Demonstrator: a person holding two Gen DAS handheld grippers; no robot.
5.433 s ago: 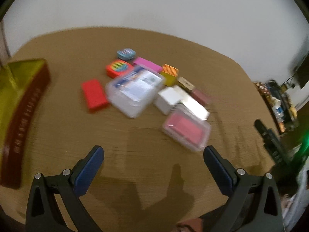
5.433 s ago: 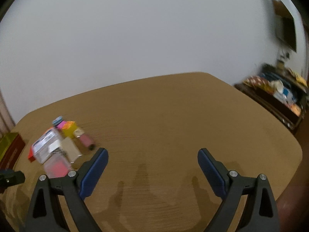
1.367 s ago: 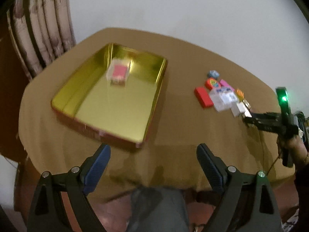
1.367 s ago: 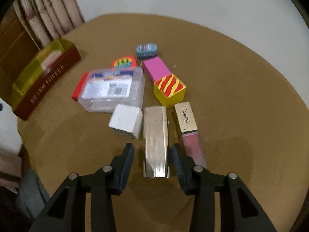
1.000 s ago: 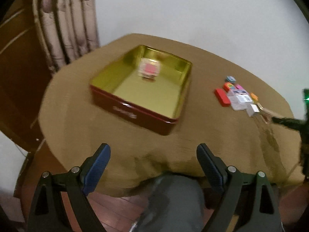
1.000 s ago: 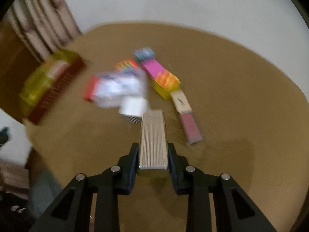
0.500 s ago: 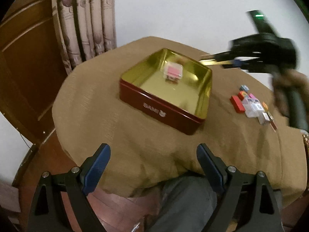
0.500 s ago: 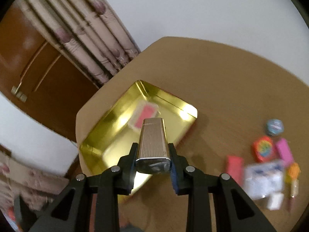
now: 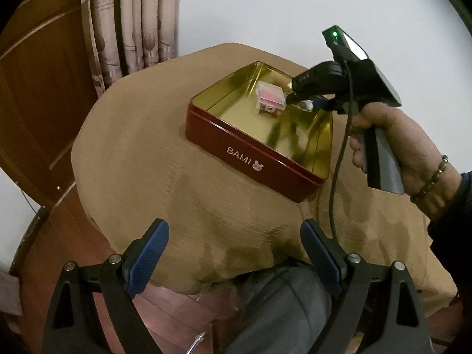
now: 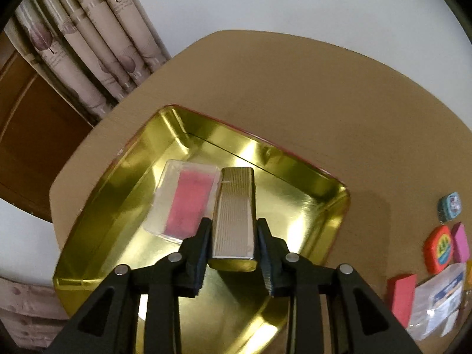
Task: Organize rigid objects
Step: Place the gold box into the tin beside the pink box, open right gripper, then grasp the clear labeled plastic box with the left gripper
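A red tin [image 9: 236, 147] with a gold inside [image 10: 118, 206] stands on the brown table. In it lies a clear case with a pink insert [image 10: 188, 203] [image 9: 270, 100]. A ribbed silver case [image 10: 234, 221] lies right beside that case, between the fingers of my right gripper [image 10: 234, 236], whose jaws are opening; thin gaps show at both pads. In the left wrist view, the right gripper [image 9: 309, 103] reaches down into the tin from the right, held by a hand. My left gripper [image 9: 234, 253] hangs open and empty over the table's near edge.
Right of the tin lie a red block [image 10: 401, 298], a clear labelled box [image 10: 439, 301], an orange round piece [image 10: 439, 244], a pink block [image 10: 460, 242] and a teal piece [image 10: 450, 206]. Curtains [image 9: 132, 29] hang behind. A knee [image 9: 280, 309] shows below the table edge.
My right gripper carried the silver case from the pile to the tin, lowered it beside the clear case, and its pads have parted slightly. The left gripper drew back toward the table's near edge.
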